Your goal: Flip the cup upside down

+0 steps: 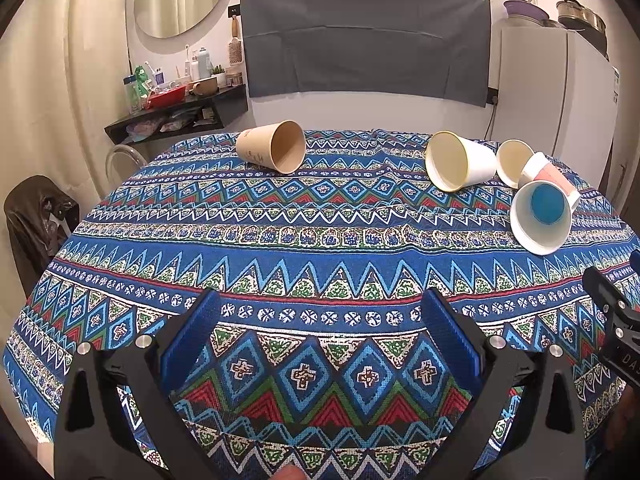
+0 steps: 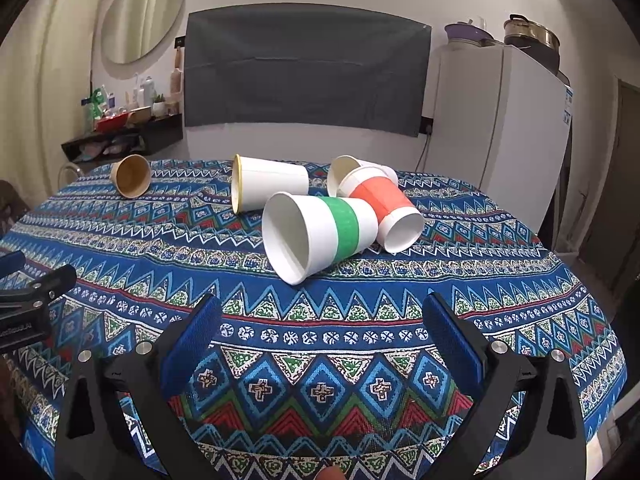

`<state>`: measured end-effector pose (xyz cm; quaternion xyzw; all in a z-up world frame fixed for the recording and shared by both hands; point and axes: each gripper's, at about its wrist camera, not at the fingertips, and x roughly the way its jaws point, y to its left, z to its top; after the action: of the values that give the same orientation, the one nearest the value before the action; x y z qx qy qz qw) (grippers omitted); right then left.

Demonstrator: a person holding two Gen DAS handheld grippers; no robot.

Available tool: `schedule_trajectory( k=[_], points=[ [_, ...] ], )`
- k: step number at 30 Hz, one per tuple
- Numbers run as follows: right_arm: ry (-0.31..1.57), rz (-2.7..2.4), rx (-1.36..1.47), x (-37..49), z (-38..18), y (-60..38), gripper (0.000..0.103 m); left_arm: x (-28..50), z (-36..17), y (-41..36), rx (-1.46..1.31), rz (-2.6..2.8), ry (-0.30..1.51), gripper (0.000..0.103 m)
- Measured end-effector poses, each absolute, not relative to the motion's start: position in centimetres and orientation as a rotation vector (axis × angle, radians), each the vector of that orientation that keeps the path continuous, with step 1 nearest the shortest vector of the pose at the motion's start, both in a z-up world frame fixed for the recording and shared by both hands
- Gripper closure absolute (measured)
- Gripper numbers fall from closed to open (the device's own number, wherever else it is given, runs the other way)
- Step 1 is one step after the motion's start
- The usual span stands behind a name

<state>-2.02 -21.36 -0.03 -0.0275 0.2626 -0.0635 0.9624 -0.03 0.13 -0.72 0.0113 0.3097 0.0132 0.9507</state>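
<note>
**Inspector:** State of the two grippers?

**Assistant:** Left gripper [image 1: 320, 320] has its fingers [image 1: 192, 332] spread wide, nothing between them, low over the near part of the desk [image 1: 320, 240]. Right gripper [image 2: 320, 320] likewise: fingers [image 2: 456, 340] spread, holding nothing. Each shows at the edge of the other's view, so they sit side by side, apart.

**Inspector:** Cups?

**Assistant:** Five, all lying on their sides on the patterned tablecloth [image 2: 120, 248]. The brown paper cup [image 1: 272, 152] lies alone at the far left, close to the desk's back edge, mouth toward the cameras. The plain white cup [image 2: 268, 186] lies mid-desk toward the back. The green-banded cup [image 2: 320, 236] is nearest the right gripper, mouth facing left and forward. The red-banded cup [image 2: 384, 208] rests against its base end, and a small white cup [image 2: 344, 172] lies just behind the red-banded one.

**Inspector:** Clear room?

**Assistant:** The near half of the desk, between the fingers and the cups, is bare cloth. A wide open strip separates the brown paper cup from the plain white cup. The right-hand cluster is tight: three cups touching or nearly so.

**Inspector:** Boundaries?

**Assistant:** Refrigerator [image 2: 500, 128] stands beyond the far right corner; a wall shelf [image 1: 176, 116] beyond the far left.
</note>
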Motion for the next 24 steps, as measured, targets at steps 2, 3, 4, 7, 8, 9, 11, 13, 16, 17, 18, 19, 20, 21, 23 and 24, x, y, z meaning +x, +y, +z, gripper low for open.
schedule_trajectory(
  k=[2, 3, 4, 7, 8, 9, 11, 13, 16, 17, 18, 19, 20, 21, 23, 24],
  points=[
    [0.533, -0.127, -0.055, -2.02, -0.04, -21.36, 0.007, -0.1, -0.71, 0.19, 0.021, 0.026, 0.629, 0.005],
    [0.534, -0.126, -0.055, -2.02, -0.04, -21.37, 0.007, -0.04, -0.74, 0.17, 0.022, 0.026, 0.628, 0.005],
    [0.534, -0.126, -0.054, -2.02, -0.05, -21.39, 0.007, -0.1, -0.75, 0.17, 0.024, 0.026, 0.627, 0.005],
    [0.534, -0.125, -0.054, -1.98, -0.06, -21.37, 0.007, -0.17, -0.78, 0.03, 0.029, 0.022, 0.624, 0.005],
    [0.535, -0.125, -0.054, -1.97, -0.06, -21.37, 0.007, -0.23, -0.78, 0.0, 0.03, 0.018, 0.623, 0.005],
    [0.534, -0.124, -0.054, -1.99, -0.06, -21.37, 0.007, -0.2, -0.73, -0.07, 0.03, 0.019, 0.621, 0.005],
    [0.534, -0.125, -0.055, -1.98, -0.04, -21.37, 0.007, -0.37, -0.69, -0.02, 0.029, 0.022, 0.617, 0.005],
    [0.535, -0.125, -0.054, -1.98, -0.04, -21.38, 0.007, -0.37, -0.63, -0.05, 0.027, 0.023, 0.617, 0.005],
    [0.535, -0.125, -0.056, -1.99, -0.04, -21.32, 0.007, -0.37, -0.61, -0.1, 0.027, 0.024, 0.618, 0.005],
    [0.535, -0.124, -0.057, -1.98, -0.05, -21.27, 0.007, -0.33, -0.58, -0.12, 0.027, 0.024, 0.618, 0.005],
    [0.535, -0.124, -0.058, -1.97, -0.05, -21.25, 0.007, -0.37, -0.57, -0.09, 0.026, 0.023, 0.619, 0.005],
    [0.536, -0.124, -0.059, -1.96, -0.06, -21.24, 0.007, -0.36, -0.56, -0.06, 0.025, 0.023, 0.619, 0.005],
    [0.536, -0.124, -0.058, -1.99, -0.07, -21.22, 0.007, -0.37, -0.56, -0.06, 0.026, 0.023, 0.619, 0.005],
    [0.535, -0.124, -0.058, -1.99, -0.08, -21.22, 0.007, -0.43, -0.56, -0.04, 0.026, 0.022, 0.619, 0.005],
    [0.537, -0.127, -0.054, -1.96, -0.13, -21.27, 0.007, -0.4, -0.56, -0.05, 0.026, 0.024, 0.619, 0.005],
    [0.54, -0.128, -0.051, -1.9, -0.15, -21.33, 0.007, -0.36, -0.54, -0.06, 0.026, 0.023, 0.619, 0.005]
  ],
)
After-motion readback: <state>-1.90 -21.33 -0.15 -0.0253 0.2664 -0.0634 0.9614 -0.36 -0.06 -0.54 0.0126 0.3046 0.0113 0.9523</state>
